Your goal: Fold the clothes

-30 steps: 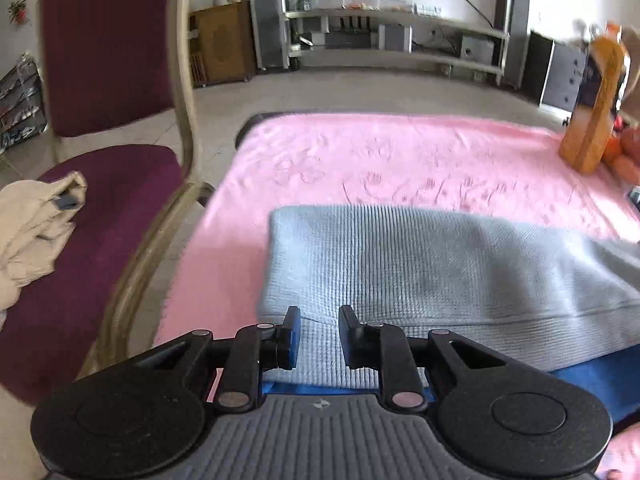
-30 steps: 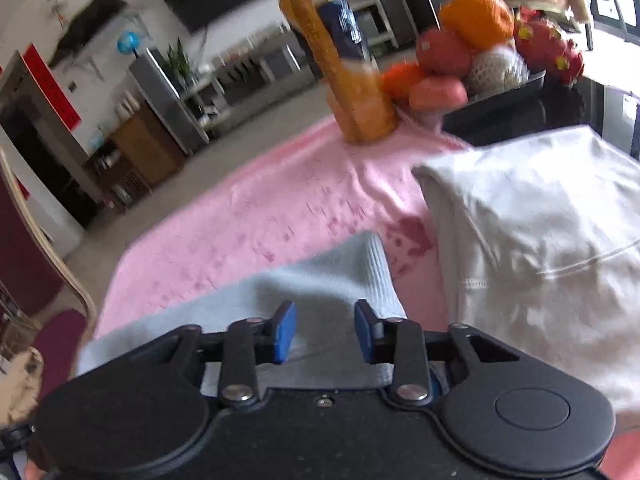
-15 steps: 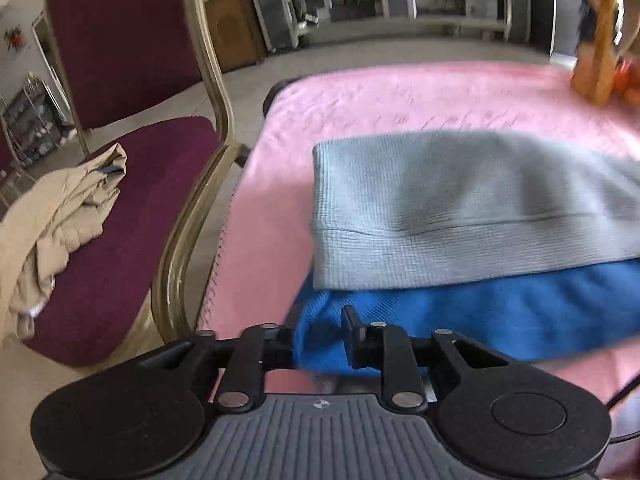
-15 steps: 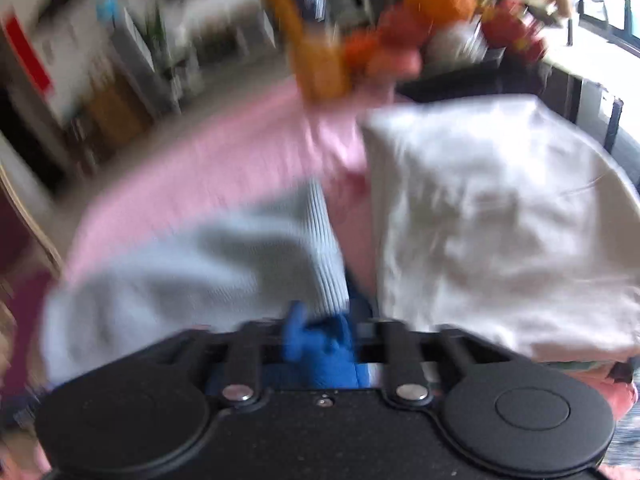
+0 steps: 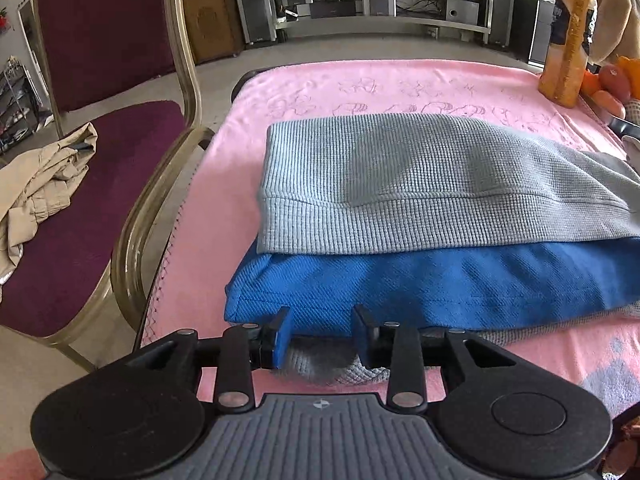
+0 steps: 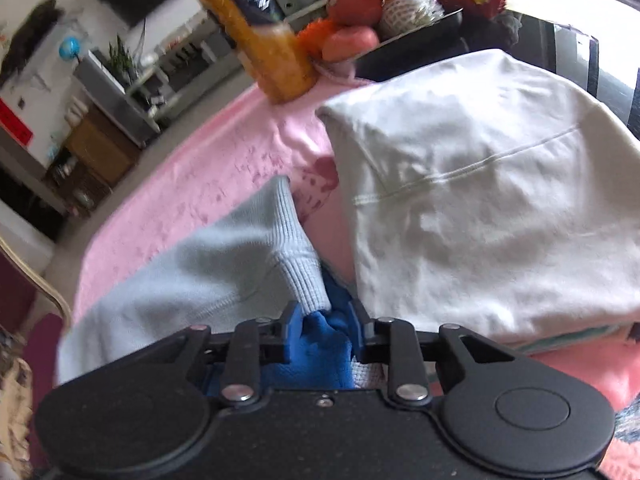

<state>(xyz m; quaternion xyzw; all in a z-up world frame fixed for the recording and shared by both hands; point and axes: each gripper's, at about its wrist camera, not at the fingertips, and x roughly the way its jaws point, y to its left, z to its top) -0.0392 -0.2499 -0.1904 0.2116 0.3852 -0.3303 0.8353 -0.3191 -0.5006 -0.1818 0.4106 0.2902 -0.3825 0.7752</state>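
Note:
A folded grey knit garment [image 5: 400, 184] lies on a folded blue garment [image 5: 420, 284] on the pink blanket [image 5: 360, 84]. My left gripper [image 5: 322, 330] is open at the near edge of the blue garment, with a grey fold of cloth under its fingers. In the right wrist view the grey garment [image 6: 208, 264] and the blue garment [image 6: 320, 344] show again. My right gripper [image 6: 320, 320] is open, with bunched blue cloth between its fingers. A folded white garment [image 6: 480, 208] lies to the right.
A maroon chair [image 5: 92, 152] with a beige garment [image 5: 36, 184] stands left of the table. An orange juice bottle [image 5: 568, 36] and a tray of fruit [image 6: 384, 4] stand at the far right edge.
Both grippers have drawn back from the grey garment toward the near edge. The blue layer under it has come into view. The left gripper's fingers stand wider apart.

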